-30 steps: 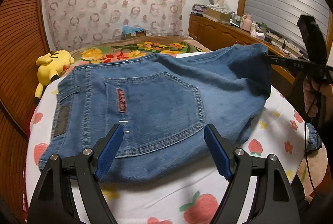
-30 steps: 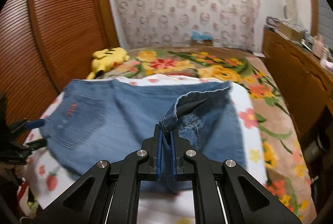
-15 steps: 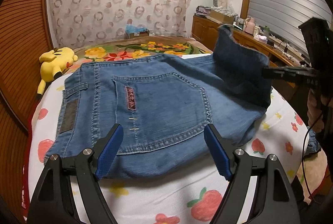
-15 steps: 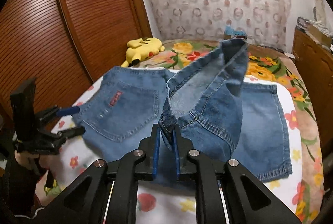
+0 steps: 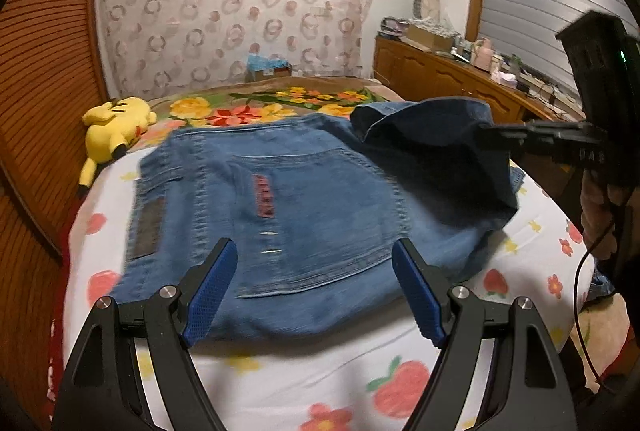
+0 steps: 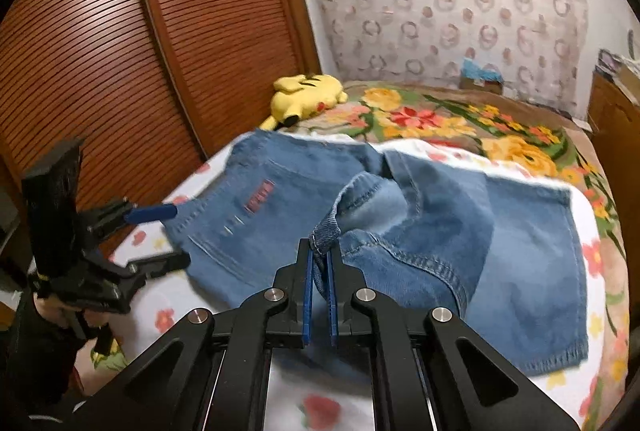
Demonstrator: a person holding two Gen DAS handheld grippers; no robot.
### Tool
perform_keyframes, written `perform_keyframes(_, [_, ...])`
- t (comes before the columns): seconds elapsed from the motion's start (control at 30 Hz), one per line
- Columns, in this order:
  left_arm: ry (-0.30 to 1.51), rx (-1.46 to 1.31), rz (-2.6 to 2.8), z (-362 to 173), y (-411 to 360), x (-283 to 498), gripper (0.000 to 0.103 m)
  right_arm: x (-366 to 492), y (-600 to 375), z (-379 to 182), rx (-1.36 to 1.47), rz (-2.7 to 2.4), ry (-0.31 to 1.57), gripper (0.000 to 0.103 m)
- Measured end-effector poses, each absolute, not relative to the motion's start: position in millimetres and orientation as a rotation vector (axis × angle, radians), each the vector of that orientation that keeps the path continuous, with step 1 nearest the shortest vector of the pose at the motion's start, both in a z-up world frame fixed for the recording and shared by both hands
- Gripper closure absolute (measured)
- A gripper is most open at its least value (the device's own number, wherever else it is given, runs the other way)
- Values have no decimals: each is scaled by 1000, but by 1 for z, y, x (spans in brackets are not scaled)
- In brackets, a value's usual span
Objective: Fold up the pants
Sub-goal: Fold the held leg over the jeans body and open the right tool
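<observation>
since a moment earlier, the lifted leg end had dropped lower and swung toward the seat of the pants (image 5: 304, 215), which lay on the bed (image 5: 280, 383). left wrist view: left tongs (image 5: 314, 291) hovered apart at the near edge, gripping nothing. right wrist view: right tongs (image 6: 320, 295) were clamped on the hem (image 6: 326, 231), carrying it over, apparently to halve the length.

We find open sheet (image 5: 280, 383) in front of the jeans (image 5: 304, 215), between them and our left gripper (image 5: 314, 291). The raised leg (image 6: 400, 215) blocks the middle. To the left stands the slatted door (image 6: 100, 51); a plush (image 5: 116, 127) sits beyond the waistband, and a cabinet (image 5: 448, 79) flanks the right.
</observation>
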State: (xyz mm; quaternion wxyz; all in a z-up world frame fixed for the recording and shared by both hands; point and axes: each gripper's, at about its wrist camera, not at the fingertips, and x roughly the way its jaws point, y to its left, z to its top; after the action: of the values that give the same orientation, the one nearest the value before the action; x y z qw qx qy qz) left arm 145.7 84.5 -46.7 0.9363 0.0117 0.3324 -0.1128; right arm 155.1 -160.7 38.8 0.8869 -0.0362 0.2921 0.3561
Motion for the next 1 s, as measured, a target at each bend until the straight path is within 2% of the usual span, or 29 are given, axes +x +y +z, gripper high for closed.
perform_keyframes(0.4, [650, -20, -112, -33, 153, 124, 23, 157, -93, 60, -104, 913, 555, 97])
perform_keyframes(0.43, [650, -22, -109, -34, 154, 124, 23, 157, -90, 56, -117, 921, 567, 94])
perform_keyframes(0.53, [653, -26, -102, -36, 157, 125, 23, 158, -85, 45, -174, 919, 595, 70])
perform_keyframes(0.57, [655, -28, -101, -37, 157, 126, 23, 159, -86, 43, -184, 916, 601, 67])
perform_keyframes(0.73, [660, -41, -114, -42, 153, 131, 23, 157, -103, 42, -197, 899, 583, 61])
perform_keyframes(0.87, [668, -32, -148, -46, 137, 138, 23, 155, -127, 37, -199, 827, 584, 61])
perform_keyframes(1.0, [687, -27, -218, -52, 117, 150, 31, 141, -138, 25, -208, 733, 597, 61])
